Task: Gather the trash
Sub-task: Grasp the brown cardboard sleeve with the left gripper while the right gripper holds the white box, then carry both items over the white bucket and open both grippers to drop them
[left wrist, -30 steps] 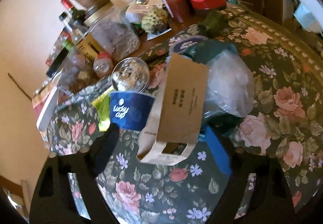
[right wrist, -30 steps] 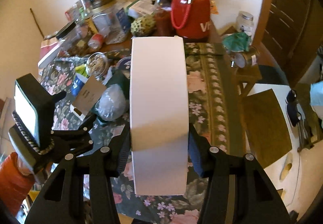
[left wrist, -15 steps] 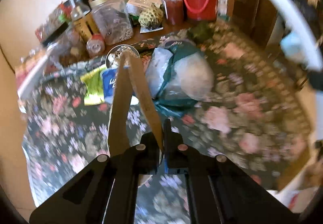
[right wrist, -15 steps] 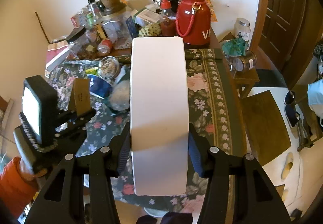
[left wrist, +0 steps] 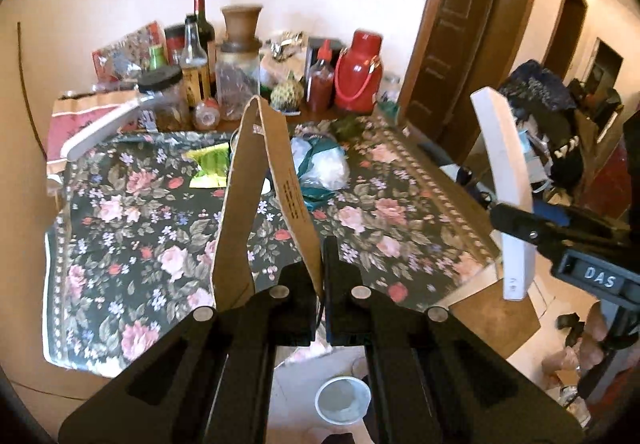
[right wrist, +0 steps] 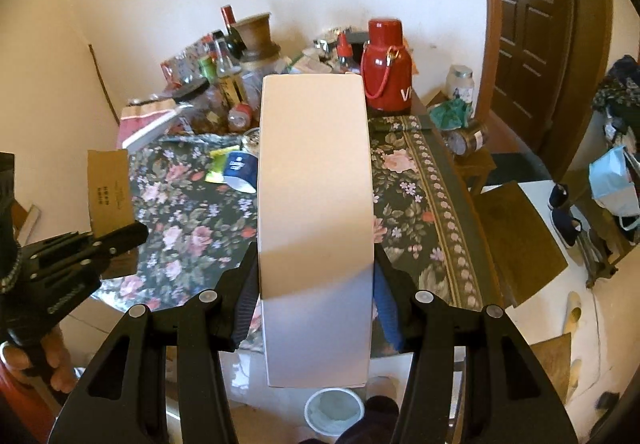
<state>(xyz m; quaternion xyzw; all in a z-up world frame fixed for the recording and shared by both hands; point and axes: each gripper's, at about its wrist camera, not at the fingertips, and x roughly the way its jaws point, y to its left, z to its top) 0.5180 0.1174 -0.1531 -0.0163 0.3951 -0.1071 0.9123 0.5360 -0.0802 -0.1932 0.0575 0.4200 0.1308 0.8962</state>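
Two grippers each hold one thing above the table's near edge: the left gripper pinches one brown cardboard box, the right gripper squeezes one white box. One blue cup lies on the table.

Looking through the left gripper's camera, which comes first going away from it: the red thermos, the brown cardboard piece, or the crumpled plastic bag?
1. The brown cardboard piece: pinched in the left gripper, sticking up and forward.
2. The crumpled plastic bag: mid-table on the floral cloth, just right of the cardboard.
3. The red thermos: at the table's far edge by the wall, right of the sauce bottle.
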